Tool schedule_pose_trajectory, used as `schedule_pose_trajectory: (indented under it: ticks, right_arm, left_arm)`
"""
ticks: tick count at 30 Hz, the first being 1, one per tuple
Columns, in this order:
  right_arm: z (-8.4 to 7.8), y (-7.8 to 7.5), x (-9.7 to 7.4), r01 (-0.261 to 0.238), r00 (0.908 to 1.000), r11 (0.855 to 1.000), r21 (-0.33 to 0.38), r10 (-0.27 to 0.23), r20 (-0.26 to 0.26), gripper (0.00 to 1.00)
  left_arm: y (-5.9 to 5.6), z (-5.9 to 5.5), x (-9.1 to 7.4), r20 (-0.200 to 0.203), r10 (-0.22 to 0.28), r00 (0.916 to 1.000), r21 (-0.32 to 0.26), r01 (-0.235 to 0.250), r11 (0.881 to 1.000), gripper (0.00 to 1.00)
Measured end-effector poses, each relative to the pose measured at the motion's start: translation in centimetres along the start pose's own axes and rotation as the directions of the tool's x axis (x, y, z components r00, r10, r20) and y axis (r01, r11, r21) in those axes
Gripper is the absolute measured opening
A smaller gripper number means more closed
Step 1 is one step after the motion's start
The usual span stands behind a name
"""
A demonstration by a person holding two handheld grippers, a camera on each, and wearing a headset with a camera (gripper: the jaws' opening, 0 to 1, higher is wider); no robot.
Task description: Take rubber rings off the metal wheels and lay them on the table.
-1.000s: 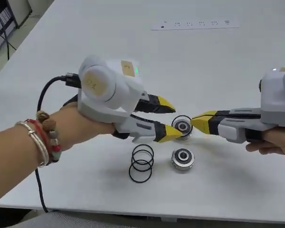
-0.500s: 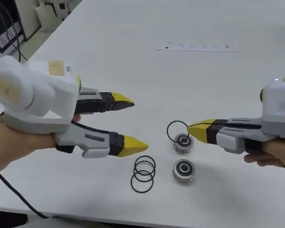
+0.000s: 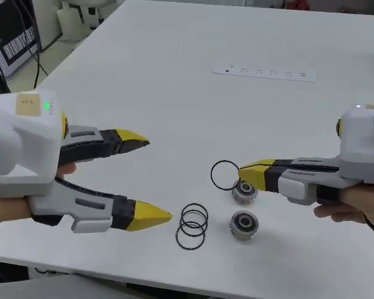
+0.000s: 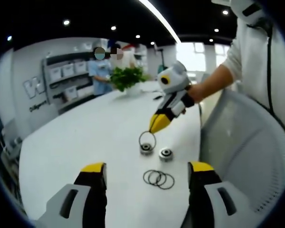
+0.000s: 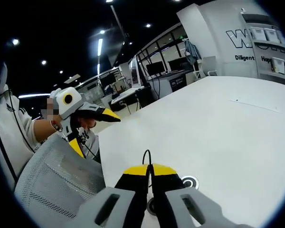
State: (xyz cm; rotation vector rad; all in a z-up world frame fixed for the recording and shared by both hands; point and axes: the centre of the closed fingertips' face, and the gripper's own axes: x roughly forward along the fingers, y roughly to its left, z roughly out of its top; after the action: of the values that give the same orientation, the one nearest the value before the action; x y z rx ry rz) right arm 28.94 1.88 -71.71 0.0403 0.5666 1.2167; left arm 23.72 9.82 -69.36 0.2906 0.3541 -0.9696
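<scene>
A thin black rubber ring (image 3: 212, 175) is gripped by the right tongs (image 3: 242, 174), just above the silver metal wheel (image 3: 244, 192), for laying down; the left tongs (image 3: 158, 180) are held open, empty.

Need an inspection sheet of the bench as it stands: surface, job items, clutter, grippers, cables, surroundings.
Surface: white table, bare apart from the items below.
Job's things: two metal wheels, far wheel and near wheel, close but apart; loose rings overlapping flat on the table beside the near wheel; held ring lifted by the far wheel.
Clutter: power strip on the far side.
Grippers: left gripper open, holding nothing, apart from the wheels; right gripper shut on the held ring.
Cables: dark cable off the table's left edge.
Surroundings: shelves, plant, mesh chair.
</scene>
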Motion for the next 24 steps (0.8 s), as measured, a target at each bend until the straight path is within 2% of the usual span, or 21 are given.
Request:
schedule_pose_trajectory:
  ticks: [9, 13, 17, 24]
  right_arm:
    - [-0.9, 1.9, 1.2, -0.045, 0.9979, 0.999, -0.005, 0.045, -0.047, 0.0]
    - [-2.1, 3.1, 1.9, -0.091, 0.9909, 0.996, 0.0, 0.09, -0.1, 0.0]
    - [-3.1, 3.7, 2.5, -0.11, 0.984, 0.994, -0.015, 0.106, -0.143, 0.0]
    - [-4.1, 4.1, 3.5, -0.133, 0.9746, 0.991, -0.03, 0.125, -0.186, 0.0]
  left_arm:
    - [-0.3, -1.8, -1.5, -0.009, 0.031, 0.9995, -0.046, -0.032, 0.998, 0.74]
    - [-0.5, -2.5, -1.9, -0.018, 0.042, 0.999, -0.049, -0.043, 0.998, 0.76]
    - [-0.7, -2.7, -2.2, -0.006, 0.042, 0.9991, -0.072, -0.043, 0.996, 0.77]
    - [-0.9, -3.2, -2.5, -0.008, 0.037, 0.9993, -0.085, -0.037, 0.996, 0.77]
